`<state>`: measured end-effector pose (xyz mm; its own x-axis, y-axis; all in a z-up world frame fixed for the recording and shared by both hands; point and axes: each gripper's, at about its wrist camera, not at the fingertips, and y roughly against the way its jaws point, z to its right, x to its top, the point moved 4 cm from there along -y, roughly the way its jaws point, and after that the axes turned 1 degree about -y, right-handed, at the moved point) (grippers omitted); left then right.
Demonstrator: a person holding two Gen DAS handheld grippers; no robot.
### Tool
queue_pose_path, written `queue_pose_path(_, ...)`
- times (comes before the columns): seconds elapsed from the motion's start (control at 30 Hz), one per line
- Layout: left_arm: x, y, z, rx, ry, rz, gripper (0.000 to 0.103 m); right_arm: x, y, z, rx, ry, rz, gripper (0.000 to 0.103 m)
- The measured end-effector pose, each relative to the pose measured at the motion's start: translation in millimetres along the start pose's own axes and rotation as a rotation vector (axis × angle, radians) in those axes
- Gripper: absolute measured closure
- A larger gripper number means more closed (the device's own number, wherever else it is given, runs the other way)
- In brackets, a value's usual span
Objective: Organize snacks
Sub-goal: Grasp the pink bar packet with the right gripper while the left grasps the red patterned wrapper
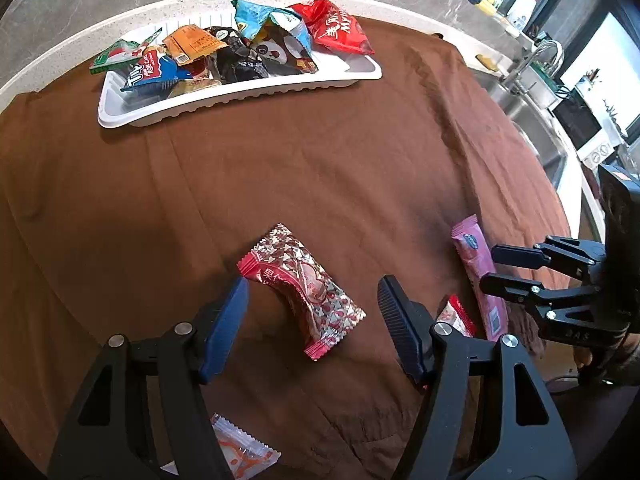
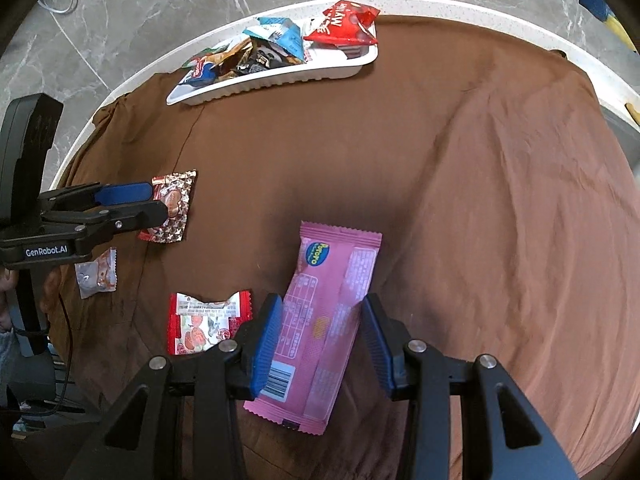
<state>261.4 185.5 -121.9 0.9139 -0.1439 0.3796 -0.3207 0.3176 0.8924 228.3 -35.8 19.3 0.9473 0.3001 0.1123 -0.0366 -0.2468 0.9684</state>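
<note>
A white tray [image 1: 240, 96] at the far edge of the brown cloth holds several snack packs; it also shows in the right wrist view [image 2: 280, 76]. My left gripper [image 1: 312, 300] is open, its jaws either side of a red and silver candy pack [image 1: 304, 284] lying on the cloth, also seen from the right wrist [image 2: 176, 200]. My right gripper [image 2: 320, 320] is open and straddles a long pink snack bar [image 2: 324, 320], which lies flat; the bar also shows in the left wrist view [image 1: 480, 276].
A small red and white packet [image 2: 208, 320] lies left of the pink bar. A clear packet with orange print [image 1: 240, 452] lies near the front edge, also in the right wrist view [image 2: 98, 274]. A sink and tap [image 1: 536, 68] stand at the right.
</note>
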Motion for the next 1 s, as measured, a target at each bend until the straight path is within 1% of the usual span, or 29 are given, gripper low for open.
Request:
queue_pose_path(0.33,4,-8,4,0.018,-0.009,-0.008,0.038,0,-2,-4,-0.037,0.011,-0.020,0.057)
queue_pose_path(0.47,6,-13,7,0.031,-0.030,-0.014,0.038,2,-4,-4,-0.044,0.019,-0.024,0.057)
queue_pose_path(0.57,5,-18,7,0.066,-0.052,-0.027,0.038,1,-8,-5,-0.047,0.019,-0.038,0.057)
queue_pose_path(0.67,4,-22,5,0.071,-0.052,-0.035,0.038,0,-10,-5,-0.060,0.029,-0.043,0.057)
queue_pose_path(0.7,4,-22,4,0.070,-0.048,-0.034,0.038,0,-10,-5,-0.061,0.032,-0.043,0.058)
queue_pose_path(0.77,4,-24,1,0.067,-0.046,-0.038,0.038,1,-11,-4,-0.063,0.031,-0.039,0.067)
queue_pose_path(0.8,4,-25,1,0.068,-0.048,-0.031,0.041,1,-10,-3,-0.062,0.028,-0.038,0.068)
queue_pose_path(0.83,4,-25,1,0.070,-0.049,-0.029,0.047,2,-10,-2,-0.056,0.025,-0.037,0.069)
queue_pose_path(0.87,3,-25,0,0.077,-0.057,-0.028,0.054,2,-10,-2,-0.052,0.022,-0.037,0.075)
queue_pose_path(0.9,3,-25,2,0.091,-0.083,-0.028,0.061,2,-10,-1,-0.044,0.016,-0.035,0.081)
queue_pose_path(0.93,3,-25,2,0.098,-0.096,-0.026,0.073,1,-11,0,-0.037,0.012,-0.038,0.085)
queue_pose_path(1.0,3,-25,2,0.090,-0.101,-0.023,0.075,2,-11,2,-0.021,0.004,-0.044,0.089)
